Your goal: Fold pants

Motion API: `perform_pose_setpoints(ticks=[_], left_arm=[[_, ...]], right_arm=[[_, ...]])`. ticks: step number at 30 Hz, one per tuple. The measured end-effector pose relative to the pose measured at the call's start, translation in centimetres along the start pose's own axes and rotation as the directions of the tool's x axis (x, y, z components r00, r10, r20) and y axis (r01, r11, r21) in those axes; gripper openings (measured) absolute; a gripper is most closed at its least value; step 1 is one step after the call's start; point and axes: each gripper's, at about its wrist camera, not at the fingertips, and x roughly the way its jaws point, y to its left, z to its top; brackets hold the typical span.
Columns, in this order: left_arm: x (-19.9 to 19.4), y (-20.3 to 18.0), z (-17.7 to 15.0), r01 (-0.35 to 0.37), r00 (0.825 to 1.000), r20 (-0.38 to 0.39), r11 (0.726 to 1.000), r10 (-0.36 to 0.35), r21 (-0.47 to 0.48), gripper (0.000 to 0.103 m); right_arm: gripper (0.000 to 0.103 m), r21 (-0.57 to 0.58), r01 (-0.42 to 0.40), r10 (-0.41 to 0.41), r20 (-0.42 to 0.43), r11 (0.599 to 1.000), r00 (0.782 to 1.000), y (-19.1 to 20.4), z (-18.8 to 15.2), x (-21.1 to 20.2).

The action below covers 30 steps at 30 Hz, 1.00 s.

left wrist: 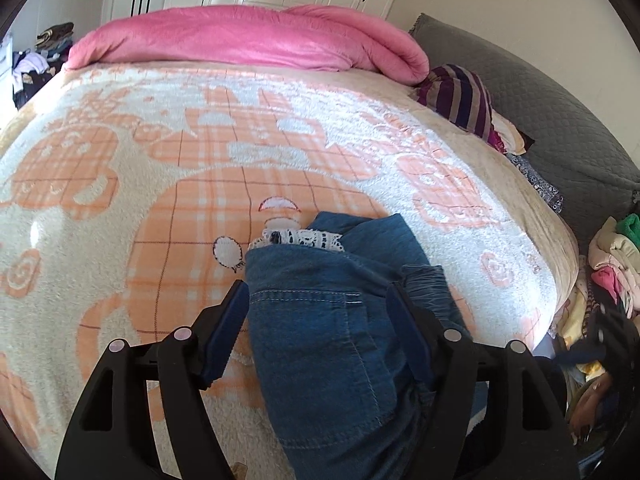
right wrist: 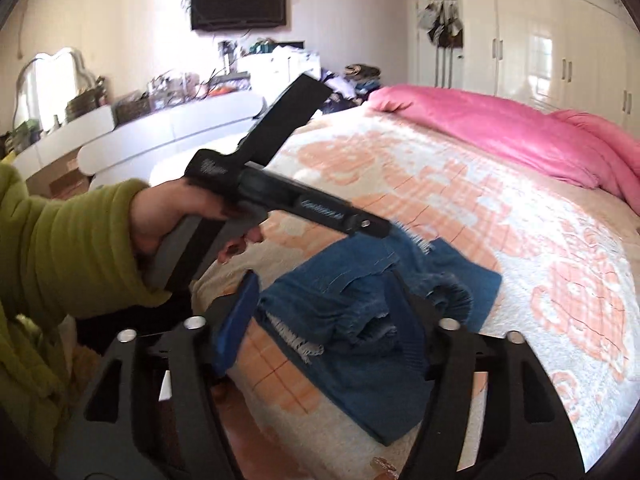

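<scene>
Pants [left wrist: 336,344] folded on blanket [left wrist: 120,184]; both tools open above

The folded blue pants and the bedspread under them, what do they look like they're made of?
Pants: apparently denim, a matte blue weave with pale contrast stitching, a frayed whitish hem and a white lace trim at the far end.
Bedspread: looks like plush fleece or terry, with a fuzzy, looped pile in cream and orange; the exact fibre can't be told.

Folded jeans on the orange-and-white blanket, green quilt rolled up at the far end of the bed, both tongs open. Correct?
Not quite: the quilt is pink, not green, as the left wrist view shows. The rest holds: folded jeans on the orange-and-white blanket, left tongs and right tongs open.
</scene>
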Motion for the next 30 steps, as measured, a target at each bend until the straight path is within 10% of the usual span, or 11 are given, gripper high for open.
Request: perform_pose_setpoints(ticks=[13, 22, 30], left_arm=[[-5.7, -0.8, -0.7, -0.057, 0.991, 0.123, 0.998, 0.053, 0.029, 0.096], [-3.1, 1.0, -2.5, -0.066, 0.997, 0.048, 0.997, 0.067, -0.031, 0.097], [1.0, 2.6, -4.1, -0.027, 0.999, -0.041, 0.993, 0.022, -0.112, 0.097]], right_arm=[[0.087, 0.193, 0.124, -0.143, 0.086, 0.973, 0.986, -3.6, 0.4, -1.6], [0.087, 0.331, 0.267, -0.239, -0.125, 0.905, 0.963, -8.7, -1.7, 2.4], [0.060, 0.507, 0.205, -0.095, -0.233, 0.837, 0.968, -12.9, -4.4, 6.8]])
